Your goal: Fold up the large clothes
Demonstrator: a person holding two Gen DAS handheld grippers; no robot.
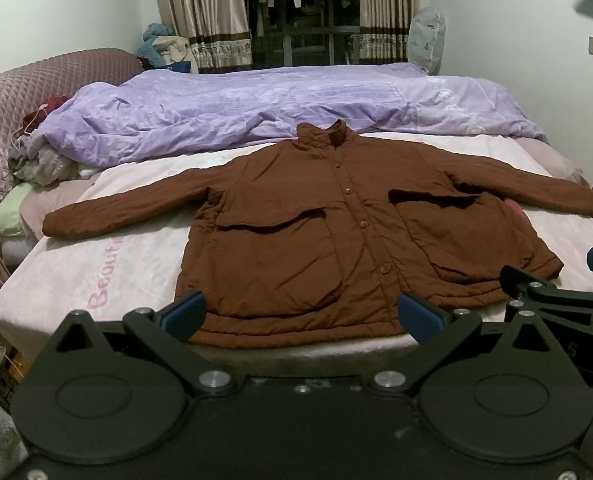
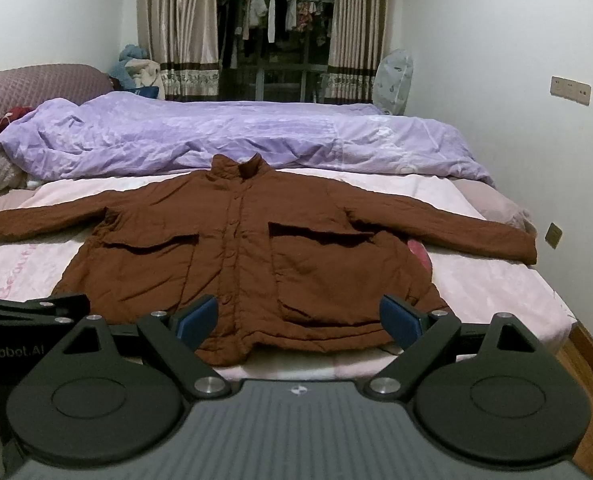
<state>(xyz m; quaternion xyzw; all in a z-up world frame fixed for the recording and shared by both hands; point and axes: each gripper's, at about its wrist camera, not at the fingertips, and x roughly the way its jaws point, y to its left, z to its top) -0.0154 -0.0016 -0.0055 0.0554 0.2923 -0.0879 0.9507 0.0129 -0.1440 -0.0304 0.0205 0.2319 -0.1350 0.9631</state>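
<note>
A brown padded jacket [image 1: 328,232] [image 2: 240,256] lies flat and face up on the pink bed sheet [image 1: 136,264] [image 2: 480,280], buttoned, collar toward the far side, both sleeves spread out sideways. My left gripper [image 1: 302,316] stands open just short of the jacket's hem, nothing between its blue pads. My right gripper [image 2: 298,318] is open too, hovering at the hem's right half. In the left wrist view the right gripper's fingers [image 1: 536,284] show at the right edge.
A crumpled purple duvet [image 1: 276,104] [image 2: 216,136] lies across the bed behind the jacket. A quilted headboard [image 1: 36,92] and a pile of clothes [image 1: 44,160] are at the left. A wall [image 2: 516,80] runs along the right, with wooden floor [image 2: 592,380] below it.
</note>
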